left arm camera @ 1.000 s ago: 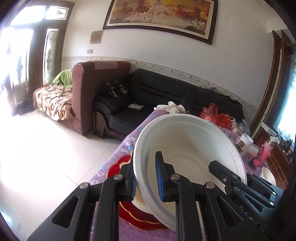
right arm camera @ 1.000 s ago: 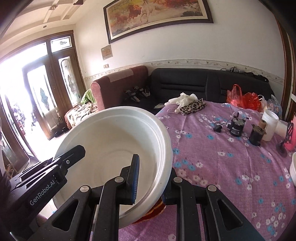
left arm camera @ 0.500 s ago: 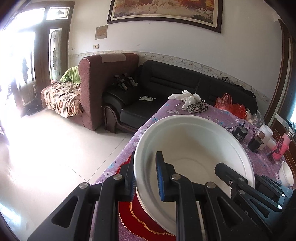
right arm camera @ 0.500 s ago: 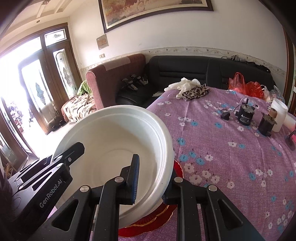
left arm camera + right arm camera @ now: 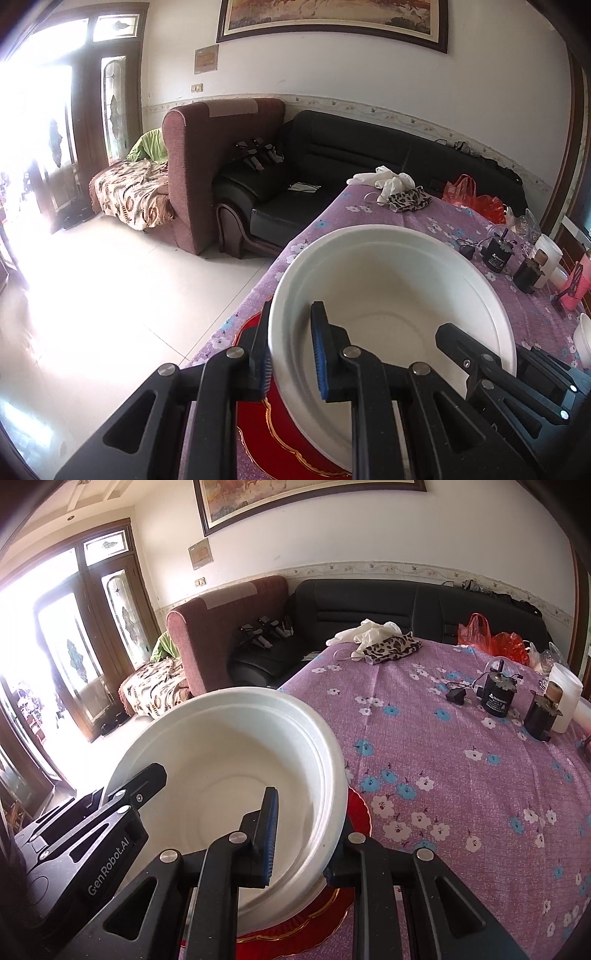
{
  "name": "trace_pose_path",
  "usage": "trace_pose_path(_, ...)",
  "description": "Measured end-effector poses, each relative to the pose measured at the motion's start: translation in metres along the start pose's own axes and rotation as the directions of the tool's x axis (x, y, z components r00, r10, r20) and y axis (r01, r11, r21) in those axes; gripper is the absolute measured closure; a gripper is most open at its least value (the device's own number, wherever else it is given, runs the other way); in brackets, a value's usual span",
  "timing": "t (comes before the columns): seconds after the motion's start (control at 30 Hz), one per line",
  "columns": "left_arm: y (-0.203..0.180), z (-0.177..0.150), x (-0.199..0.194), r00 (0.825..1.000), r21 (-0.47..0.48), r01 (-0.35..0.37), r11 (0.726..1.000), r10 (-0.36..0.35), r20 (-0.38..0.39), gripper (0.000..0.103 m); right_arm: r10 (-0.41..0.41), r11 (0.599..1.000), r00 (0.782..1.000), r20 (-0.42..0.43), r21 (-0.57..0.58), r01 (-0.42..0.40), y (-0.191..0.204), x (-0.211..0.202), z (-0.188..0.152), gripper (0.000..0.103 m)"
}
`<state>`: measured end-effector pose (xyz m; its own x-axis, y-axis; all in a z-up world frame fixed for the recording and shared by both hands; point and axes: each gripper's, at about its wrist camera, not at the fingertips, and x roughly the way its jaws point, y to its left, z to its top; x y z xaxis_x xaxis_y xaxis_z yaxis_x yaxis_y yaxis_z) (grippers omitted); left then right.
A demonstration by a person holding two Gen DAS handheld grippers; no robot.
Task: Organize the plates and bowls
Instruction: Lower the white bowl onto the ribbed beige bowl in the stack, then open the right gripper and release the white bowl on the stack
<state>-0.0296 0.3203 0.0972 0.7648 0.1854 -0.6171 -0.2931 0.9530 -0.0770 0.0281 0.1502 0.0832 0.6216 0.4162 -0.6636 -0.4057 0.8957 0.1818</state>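
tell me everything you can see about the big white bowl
The white bowl is large, round and deep, plain matte white with a stepped rim, and empty. Held tilted just above the red plate near the table's edge, it is clamped at opposite rim sides: the left tool and the right tool each have one finger inside and one outside. Whether its base touches the plate cannot be told.
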Motion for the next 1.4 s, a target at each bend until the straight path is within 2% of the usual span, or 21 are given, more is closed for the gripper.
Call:
trace_pose_path(0.27,0.0,0.001,-0.002,0.999,0.004,-0.032,0.999,0.032,0.022,0.083,-0.012,1.0,1.0,0.0,-0.013,0.012,0.003,0.005,-0.003,0.08)
trace_pose_path(0.33,0.002,0.001,-0.002,0.999,-0.001,-0.035,0.999,0.035,0.023,0.077,-0.013,1.0,1.0,-0.001,-0.012,0.013,0.003,0.005,-0.003,0.08)
trace_pose_path(0.47,0.004,0.0,-0.002,0.999,-0.008,-0.042,0.999,0.042,0.026,0.071,-0.017,1.0,1.0,0.0,-0.011,0.017,0.002,0.006,-0.003,0.08)
trace_pose_path(0.6,0.009,0.0,-0.005,0.998,-0.028,-0.043,0.999,0.044,0.035,0.055,-0.02,1.0,1.0,0.002,-0.009,0.02,0.002,0.007,-0.003,0.08)
trace_pose_path(0.67,0.012,0.001,-0.008,0.998,-0.036,-0.047,0.998,0.049,0.041,0.05,-0.015,1.0,1.0,0.005,0.0,0.015,0.001,0.006,-0.003,0.079)
trace_pose_path(0.8,0.016,0.001,-0.011,0.998,-0.051,-0.048,0.998,0.05,0.045,0.046,0.005,1.0,1.0,0.003,0.012,-0.005,0.002,0.007,-0.002,0.068)
trace_pose_path(0.83,0.018,0.001,-0.011,0.998,-0.055,-0.048,0.997,0.051,0.045,0.042,0.011,1.0,1.0,0.003,0.014,-0.011,0.002,0.006,-0.002,0.065)
trace_pose_path(0.97,0.025,0.001,-0.018,0.997,-0.075,-0.055,0.996,0.059,0.055,0.032,0.051,0.998,0.998,0.034,0.033,-0.052,0.003,-0.001,-0.001,0.038)
trace_pose_path(1.07,0.031,0.0,-0.023,0.997,-0.1,-0.05,0.994,0.056,0.062,0.027,0.037,0.998,0.997,0.065,0.043,-0.04,0.001,-0.009,0.002,0.026)
trace_pose_path(1.27,0.039,-0.004,-0.039,0.996,-0.118,-0.048,0.992,0.057,0.074,0.027,0.022,0.997,0.996,0.086,0.076,-0.029,-0.008,-0.021,0.005,0.024)
trace_pose_path(1.4,0.041,-0.008,-0.062,0.991,-0.125,-0.052,0.991,0.067,0.118,0.027,0.015,0.994,0.995,0.099,0.109,-0.026,-0.017,-0.034,0.003,0.025)
